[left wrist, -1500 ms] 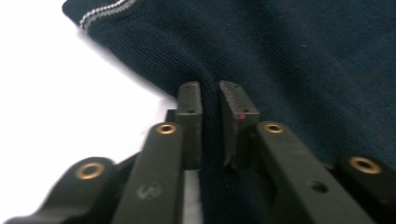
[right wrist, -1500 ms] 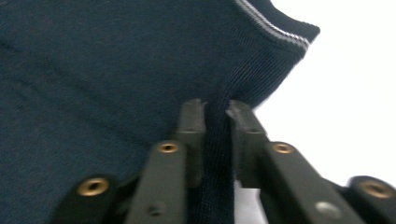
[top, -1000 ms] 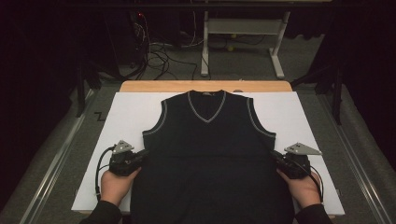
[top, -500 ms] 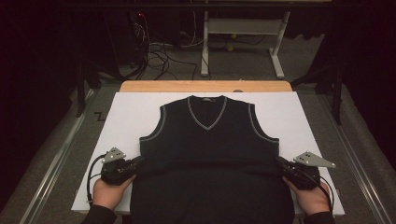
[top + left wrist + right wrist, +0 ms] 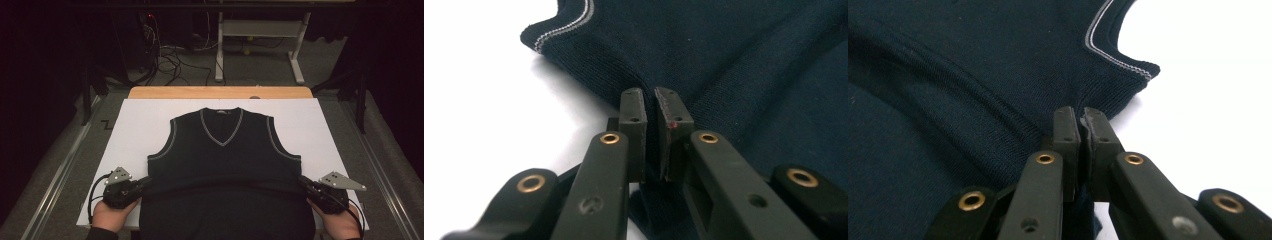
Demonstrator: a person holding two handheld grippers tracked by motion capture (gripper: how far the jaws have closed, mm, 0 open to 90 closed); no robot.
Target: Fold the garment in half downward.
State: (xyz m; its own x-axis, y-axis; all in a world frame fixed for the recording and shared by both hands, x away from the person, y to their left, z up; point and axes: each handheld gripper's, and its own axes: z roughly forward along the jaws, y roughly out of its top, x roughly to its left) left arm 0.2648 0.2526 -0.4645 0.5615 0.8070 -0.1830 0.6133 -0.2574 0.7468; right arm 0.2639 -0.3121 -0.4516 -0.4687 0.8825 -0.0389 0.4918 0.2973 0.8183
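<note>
Sweater vest (image 5: 225,165) spread flat on the white worktop (image 5: 135,125), each side edge pinched by a hand-held gripper
The dark vest lies front up in the middle of the worktop, its V-neck with pale trim pointing to the far edge and its hem end hanging off the near edge toward the person. A fold ridge runs across the body between the two grip points. The left hand-held gripper (image 5: 147,181) is closed narrow on the vest's left side edge just below the armhole, knit fabric caught between its pads (image 5: 633,107). The right hand-held gripper (image 5: 303,181) is likewise clamped narrow on the right side edge below the other armhole, fabric held between its pads (image 5: 1066,125)
</note>
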